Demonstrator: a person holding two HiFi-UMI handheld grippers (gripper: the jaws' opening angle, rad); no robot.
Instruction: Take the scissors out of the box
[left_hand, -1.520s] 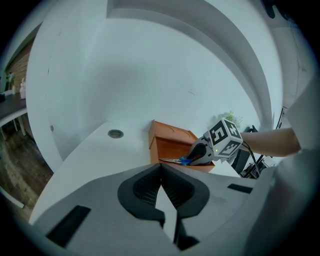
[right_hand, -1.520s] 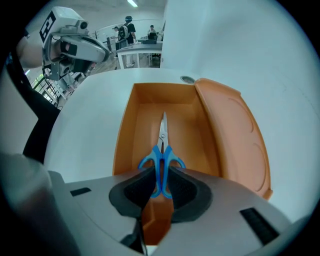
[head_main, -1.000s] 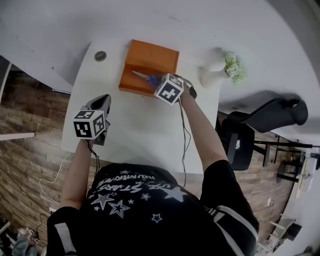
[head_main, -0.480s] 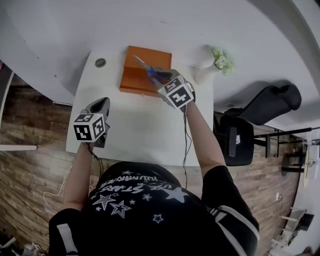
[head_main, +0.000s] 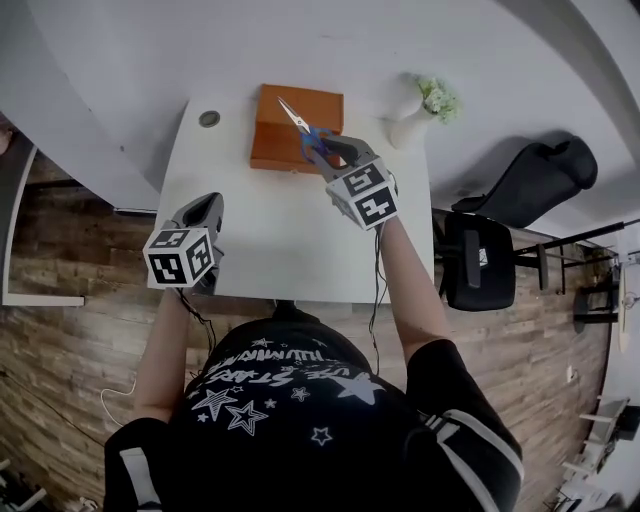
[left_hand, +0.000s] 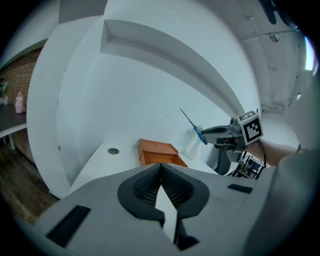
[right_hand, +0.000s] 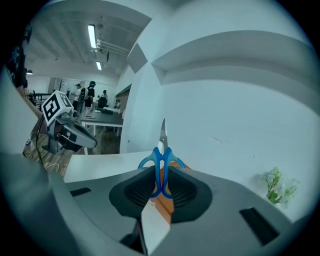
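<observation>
Since a second ago the scissors (head_main: 308, 135) have come up out of the orange box (head_main: 278, 140), and their blades point away from the person. At the left, the left gripper (head_main: 210, 203) hovers over the white table (head_main: 280, 240), jaws together on nothing. Farther right, the right gripper (head_main: 338, 152) is clamped on the blue handles above the box's right end. A white vase (head_main: 405, 125) stands near the box.

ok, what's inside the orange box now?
No item shows in the uncovered part of the orange rectangular box. The blue-handled metal scissors, clamped in the right gripper, are held above it and cover its right side; that part is unseen.
</observation>
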